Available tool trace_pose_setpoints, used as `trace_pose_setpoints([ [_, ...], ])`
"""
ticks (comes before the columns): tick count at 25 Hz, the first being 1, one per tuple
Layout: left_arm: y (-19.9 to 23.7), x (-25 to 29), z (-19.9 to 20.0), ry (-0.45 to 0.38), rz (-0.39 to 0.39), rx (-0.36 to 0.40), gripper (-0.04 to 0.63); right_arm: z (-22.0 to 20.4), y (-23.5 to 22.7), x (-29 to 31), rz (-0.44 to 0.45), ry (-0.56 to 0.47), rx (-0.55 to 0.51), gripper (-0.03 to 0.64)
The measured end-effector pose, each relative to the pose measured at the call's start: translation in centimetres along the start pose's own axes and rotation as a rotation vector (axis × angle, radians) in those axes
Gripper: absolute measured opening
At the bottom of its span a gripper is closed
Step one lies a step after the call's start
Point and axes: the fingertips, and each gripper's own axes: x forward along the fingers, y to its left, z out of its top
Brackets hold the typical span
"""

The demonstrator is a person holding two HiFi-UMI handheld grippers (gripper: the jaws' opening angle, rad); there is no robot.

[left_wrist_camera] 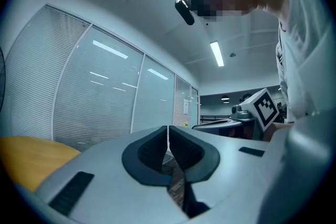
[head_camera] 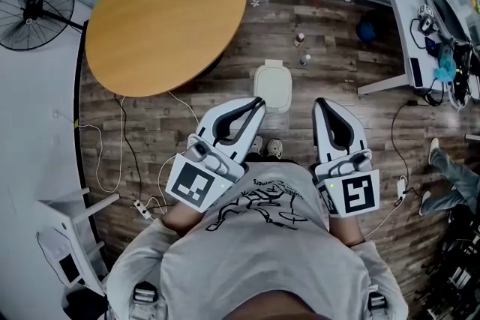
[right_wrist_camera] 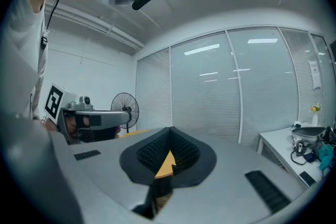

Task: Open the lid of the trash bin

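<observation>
A small pale trash bin [head_camera: 272,86] stands on the wooden floor in front of the person's feet, lid down. My left gripper [head_camera: 259,101] is held at chest height, its tip over the bin's near left corner in the head view, jaws shut on nothing. To the bin's right my right gripper [head_camera: 319,103] is also shut and empty. Both gripper views look level across the room at glass walls and miss the bin. The left gripper [left_wrist_camera: 168,130] has its pads pressed together, and so does the right gripper [right_wrist_camera: 169,132].
A round wooden table [head_camera: 165,11] stands beyond the bin at the left, with a floor fan [head_camera: 34,10] further left. Two small bottles [head_camera: 302,49] stand on the floor beyond the bin. A white desk [head_camera: 409,11] is at right, another person's legs [head_camera: 450,176] nearby. Cables and a power strip [head_camera: 142,207] lie left.
</observation>
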Motion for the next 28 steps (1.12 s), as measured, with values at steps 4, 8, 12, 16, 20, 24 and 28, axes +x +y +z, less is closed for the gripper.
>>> trace_pose_setpoints([
  [4, -0.3, 0.6, -0.3, 0.003, -0.008, 0.001, 0.026, -0.2, -0.5, -0.1, -0.002, 0.003, -0.008, 0.006],
  [8, -0.2, 1.0, -0.9, 0.015, -0.011, -0.002, 0.026, -0.9, -0.7, 0.0, -0.001, 0.019, -0.007, 0.006],
  [12, 0.1, 1.5, -1.9, 0.036, -0.012, -0.009, 0.026, -1.7, -1.0, 0.3, -0.001, 0.040, -0.015, 0.006],
  [16, 0.4, 1.8, -3.8, 0.070, -0.014, -0.011, 0.026, -3.2, -1.3, 0.4, -0.004, 0.070, -0.019, 0.006],
  [20, 0.9, 2.0, -6.3, 0.102, -0.015, -0.025, 0.026, -5.5, -1.4, 0.8, -0.004, 0.111, -0.015, 0.006],
  [24, 1.0, 2.3, -9.0, 0.137, -0.024, -0.042, 0.026, -8.0, -1.4, 1.2, 0.002, 0.150, -0.013, 0.006],
  [28, 1.1, 2.5, -12.3, 0.175, -0.033, -0.070, 0.026, -10.8, -1.1, 1.6, 0.013, 0.183, -0.010, 0.006],
])
